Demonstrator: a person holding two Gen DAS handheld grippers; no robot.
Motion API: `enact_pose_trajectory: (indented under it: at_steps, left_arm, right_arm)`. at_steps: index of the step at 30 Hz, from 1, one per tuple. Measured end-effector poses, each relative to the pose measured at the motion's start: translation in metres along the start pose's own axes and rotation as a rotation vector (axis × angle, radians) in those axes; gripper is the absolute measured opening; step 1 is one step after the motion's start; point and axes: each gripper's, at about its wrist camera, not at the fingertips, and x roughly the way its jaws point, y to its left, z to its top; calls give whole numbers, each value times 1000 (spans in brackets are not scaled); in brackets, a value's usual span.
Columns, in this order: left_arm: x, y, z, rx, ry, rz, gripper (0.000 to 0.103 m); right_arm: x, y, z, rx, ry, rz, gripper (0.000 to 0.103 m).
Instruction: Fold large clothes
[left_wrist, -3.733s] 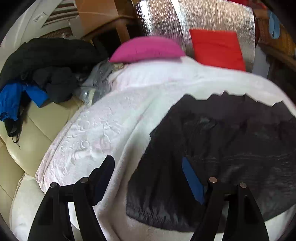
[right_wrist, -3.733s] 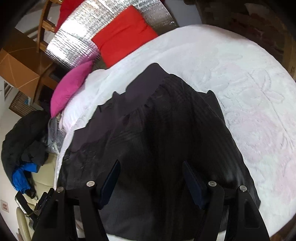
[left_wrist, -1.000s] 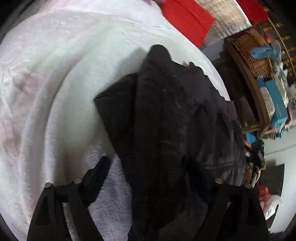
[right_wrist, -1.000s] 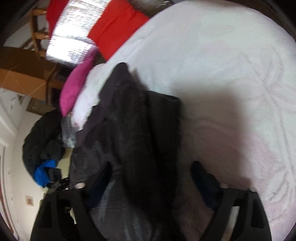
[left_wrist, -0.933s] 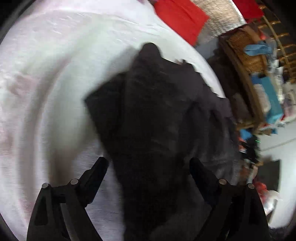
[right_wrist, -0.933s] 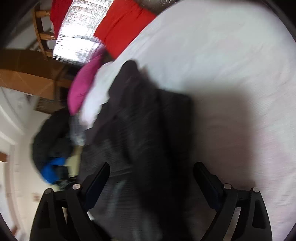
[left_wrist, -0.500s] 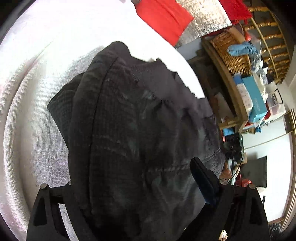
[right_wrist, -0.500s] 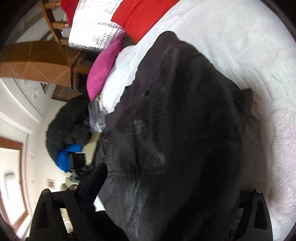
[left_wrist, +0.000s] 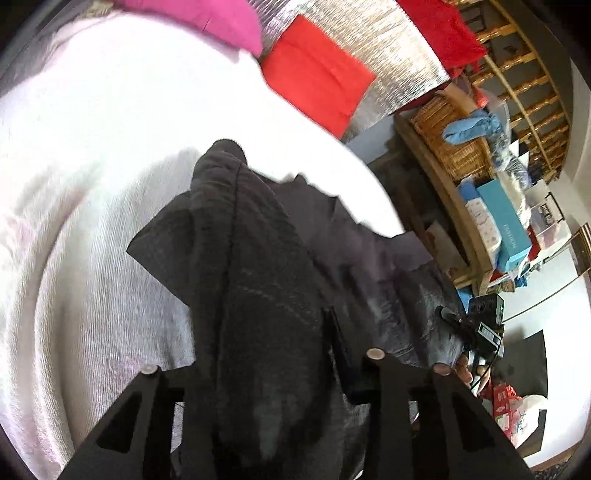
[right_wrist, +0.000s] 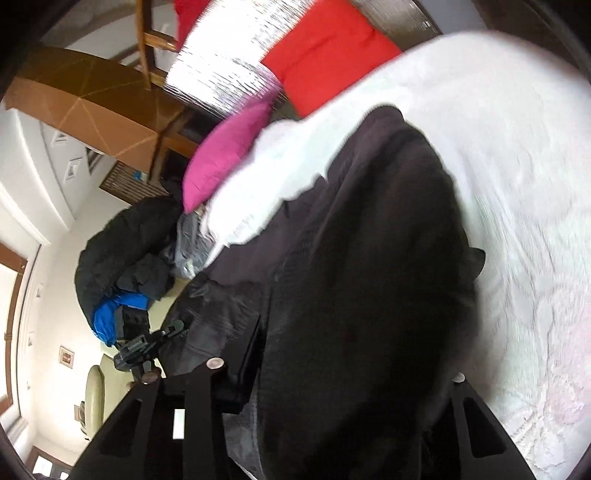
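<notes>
**Both grippers closed on the dark garment and began to lift it**

The dark garment (left_wrist: 258, 280) lay on the white blanket (left_wrist: 92, 184), bunched into a thick ridge that ran away from both cameras toward the red cushion (left_wrist: 314, 77) and the pink cushion (right_wrist: 225, 151). Its near edge filled the jaws of both tools.

The left gripper (left_wrist: 258, 369) had just been closing, and the cloth was between its jaws; the pads seemed to press on a thick fold of it. The right gripper (right_wrist: 351, 373) had also just been closing, with cloth between its jaws. One finger (right_wrist: 251, 354) was visible beside the fabric, the other was hidden under it, but the bundle looked clamped.

I judge that the step in hand was the pick-up of the near edge for a fold. The far part of the garment was on the blanket, so the fold itself was not yet made.

The next move probably calls for both hands to rise together and carry the edge forward over the far part, keeping the cloth stretched between them so that it lands flat. The risk is that only the top layer is gripped.
</notes>
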Motion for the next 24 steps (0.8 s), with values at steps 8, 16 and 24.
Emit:
enact_pose_trajectory:
  at_steps: [8,16,24]
  left_arm:
    - [14,25,2,-70,22,211,39]
    - [18,35,-8,-78,87,349,64]
    - [8,-24,-20,143,10,662,66]
  right_arm:
    - [4,-12,9,45,-46,-100,43]
    - [8,-50,1,184,38,-173,68]
    - [-20,-35,-9,129,-15,-290,71]
